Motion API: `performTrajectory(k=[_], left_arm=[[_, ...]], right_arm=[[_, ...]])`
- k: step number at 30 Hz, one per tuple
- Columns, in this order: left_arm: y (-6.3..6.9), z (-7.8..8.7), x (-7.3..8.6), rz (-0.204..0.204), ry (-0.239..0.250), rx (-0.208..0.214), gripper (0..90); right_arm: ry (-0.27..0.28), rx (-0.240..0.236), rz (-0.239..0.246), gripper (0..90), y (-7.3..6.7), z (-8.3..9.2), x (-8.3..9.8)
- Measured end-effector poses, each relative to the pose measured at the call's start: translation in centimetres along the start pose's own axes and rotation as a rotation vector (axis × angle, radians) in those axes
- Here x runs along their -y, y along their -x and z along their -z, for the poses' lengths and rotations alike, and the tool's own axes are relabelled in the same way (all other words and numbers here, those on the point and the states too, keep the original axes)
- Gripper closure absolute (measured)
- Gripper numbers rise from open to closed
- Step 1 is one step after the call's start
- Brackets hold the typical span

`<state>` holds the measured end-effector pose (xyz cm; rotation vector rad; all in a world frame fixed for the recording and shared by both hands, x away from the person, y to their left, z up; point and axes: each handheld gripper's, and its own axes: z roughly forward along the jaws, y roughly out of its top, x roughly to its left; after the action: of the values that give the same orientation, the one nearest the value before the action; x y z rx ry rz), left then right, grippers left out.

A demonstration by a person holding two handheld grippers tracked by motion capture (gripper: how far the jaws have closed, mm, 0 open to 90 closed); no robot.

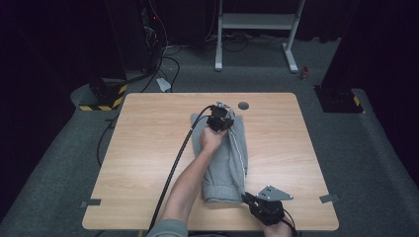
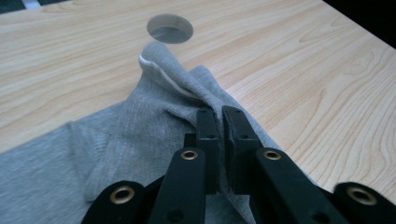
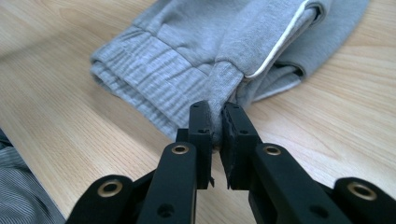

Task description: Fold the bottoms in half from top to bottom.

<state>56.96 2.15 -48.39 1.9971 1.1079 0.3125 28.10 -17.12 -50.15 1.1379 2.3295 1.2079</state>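
A folded grey garment (image 1: 225, 158) with a white stripe and a ribbed waistband lies along the middle of the wooden table (image 1: 148, 148). At its far end my left gripper (image 1: 220, 121) is shut on a pinch of the grey fabric (image 2: 187, 98), jaws close together with cloth between them (image 2: 220, 122). At the near right corner my right gripper (image 1: 249, 200) is shut on the edge of the garment (image 3: 187, 60) beside the ribbed band, the cloth squeezed between its pads (image 3: 217, 119).
A round grey cable hole (image 1: 243, 105) sits in the table just beyond the garment, also close ahead of the left jaws as the cable hole (image 2: 169, 28). A white desk frame (image 1: 257, 24) and cables stand on the floor behind. Tape marks (image 1: 90, 202) sit near the front corners.
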Motion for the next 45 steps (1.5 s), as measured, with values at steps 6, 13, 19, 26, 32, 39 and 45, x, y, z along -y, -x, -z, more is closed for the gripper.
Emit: performTrajectory(k=[6, 13, 19, 26, 32, 39, 45], left_arm=[[0.2, -0.4, 0.3, -0.008, -0.003, 0.001, 84.1], [0.1, 0.1, 0.4, -0.016, 0.014, 0.005, 75.7], [0.2, 1.6, 0.8, -0.034, 0.033, 0.004, 64.0], [0.0, 4.3, 2.1, -0.056, 0.026, 0.005, 54.9], [-0.1, 6.9, 4.1, -0.065, 0.015, 0.008, 49.6], [0.8, 9.5, 7.3, -0.083, -0.001, 0.025, 45.5], [2.0, 11.6, 10.0, -0.106, -0.016, 0.015, 44.2]], right_arm=[[-0.011, -0.001, -0.006, 83.8, 0.2, -0.1, 0.3], [-0.015, -0.011, -0.008, 78.7, 0.5, 0.0, 0.4], [-0.008, -0.001, -0.013, 67.0, 1.0, 0.3, 0.2], [0.006, -0.017, -0.010, 59.5, 1.5, 0.9, -0.6], [0.029, -0.011, 0.010, 60.4, 2.4, 1.1, -2.2], [0.010, -0.009, 0.013, 59.6, 3.7, -0.6, -4.7], [-0.011, 0.052, 0.016, 60.3, 5.1, -2.7, -6.6]])
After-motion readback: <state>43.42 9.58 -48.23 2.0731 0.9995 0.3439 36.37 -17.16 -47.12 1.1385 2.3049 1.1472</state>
